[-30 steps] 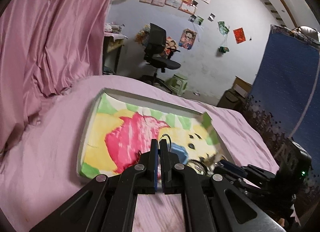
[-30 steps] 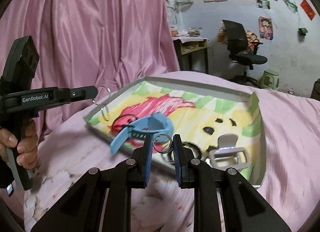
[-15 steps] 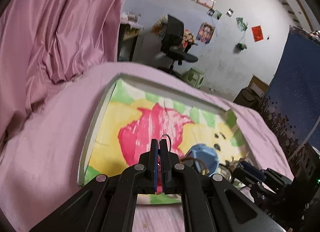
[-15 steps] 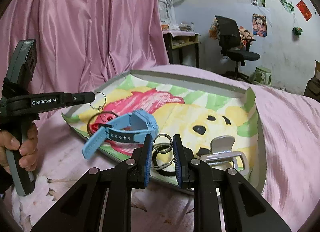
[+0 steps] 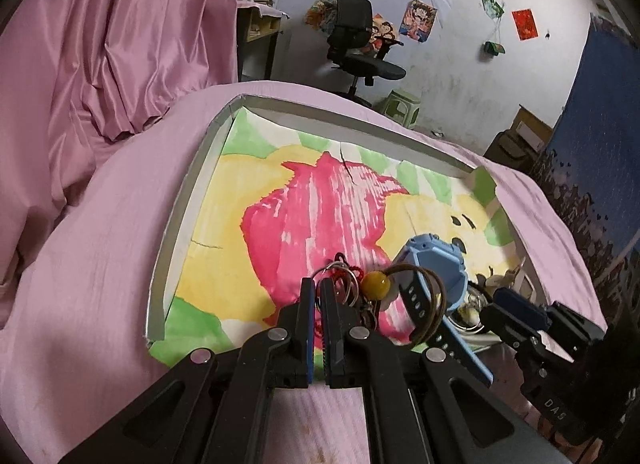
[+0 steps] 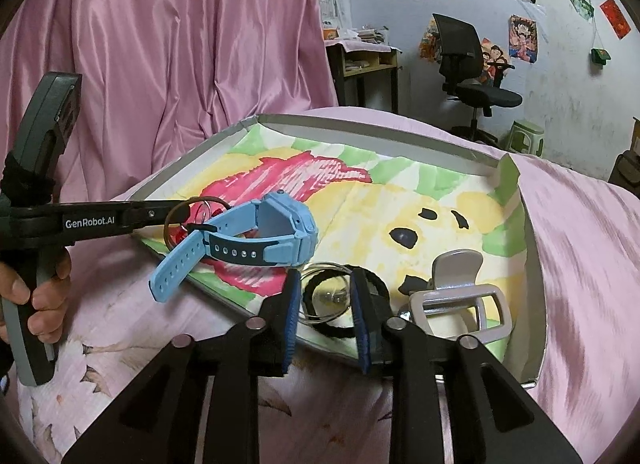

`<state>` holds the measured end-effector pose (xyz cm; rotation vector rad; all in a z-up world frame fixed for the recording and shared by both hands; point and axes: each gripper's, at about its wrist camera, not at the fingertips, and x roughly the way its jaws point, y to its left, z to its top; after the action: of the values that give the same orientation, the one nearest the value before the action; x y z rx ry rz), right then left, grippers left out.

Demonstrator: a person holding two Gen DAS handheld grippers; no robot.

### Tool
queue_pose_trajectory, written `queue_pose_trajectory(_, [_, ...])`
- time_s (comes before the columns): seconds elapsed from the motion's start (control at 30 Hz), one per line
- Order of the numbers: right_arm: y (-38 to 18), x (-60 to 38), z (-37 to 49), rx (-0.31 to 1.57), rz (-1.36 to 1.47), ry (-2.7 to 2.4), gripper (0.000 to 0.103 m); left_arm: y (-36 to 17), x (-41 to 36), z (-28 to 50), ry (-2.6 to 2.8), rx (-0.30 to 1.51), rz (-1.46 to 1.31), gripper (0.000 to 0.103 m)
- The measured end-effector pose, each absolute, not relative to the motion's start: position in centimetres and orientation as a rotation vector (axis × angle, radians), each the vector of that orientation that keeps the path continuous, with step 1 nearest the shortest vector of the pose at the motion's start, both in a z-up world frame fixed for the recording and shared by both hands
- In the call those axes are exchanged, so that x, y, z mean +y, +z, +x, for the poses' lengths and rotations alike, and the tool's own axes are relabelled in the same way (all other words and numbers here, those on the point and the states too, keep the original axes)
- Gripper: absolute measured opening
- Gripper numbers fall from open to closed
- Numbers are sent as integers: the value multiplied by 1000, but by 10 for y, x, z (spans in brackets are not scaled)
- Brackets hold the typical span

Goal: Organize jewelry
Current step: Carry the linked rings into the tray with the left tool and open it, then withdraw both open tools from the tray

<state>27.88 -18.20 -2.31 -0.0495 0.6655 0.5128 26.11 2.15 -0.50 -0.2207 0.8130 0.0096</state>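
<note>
The right gripper (image 6: 325,296), jaws apart, hovers at the near edge of the shallow tray (image 6: 534,284), bracketing a clear ring (image 6: 324,296) lying on a black hair tie (image 6: 376,284), with a grey hair claw clip (image 6: 460,292) just beside at the tray's near right corner. The left gripper (image 5: 317,296) is closed on a key ring (image 5: 344,280) with red cord and a yellow bead (image 5: 375,285) at the tray's near left edge. The blue watch (image 6: 260,240) stands between both grippers, its strap overhanging the edge onto the pink cloth (image 6: 580,264); beyond stands an office chair (image 6: 468,60).

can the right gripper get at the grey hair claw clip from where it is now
Probably yes. The grey claw clip lies in the tray just right of the right gripper, with nothing lying over it. The jaws stand open around a clear ring lying in the tray, so the gripper must shift sideways.
</note>
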Motion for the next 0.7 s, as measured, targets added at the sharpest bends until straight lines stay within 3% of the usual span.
queue_pose_trajectory(0.33, [-19, -187, 273, 637, -33, 497, 35, -4, 26, 250, -1, 796, -246, 3])
queue_pose_trajectory(0.53, [-10, -193, 264, 577, -13, 463, 50, -1, 27, 239, -17, 765, -262, 9])
queue_pose_trajectory(0.63, [-4, -199, 260, 552, 9, 450, 56, 4, 26, 230, -29, 729, -263, 32])
queue_pose_trajectory(0.7, [0, -202, 257, 537, 19, 441, 60, 9, 23, 223, -24, 694, -250, 60])
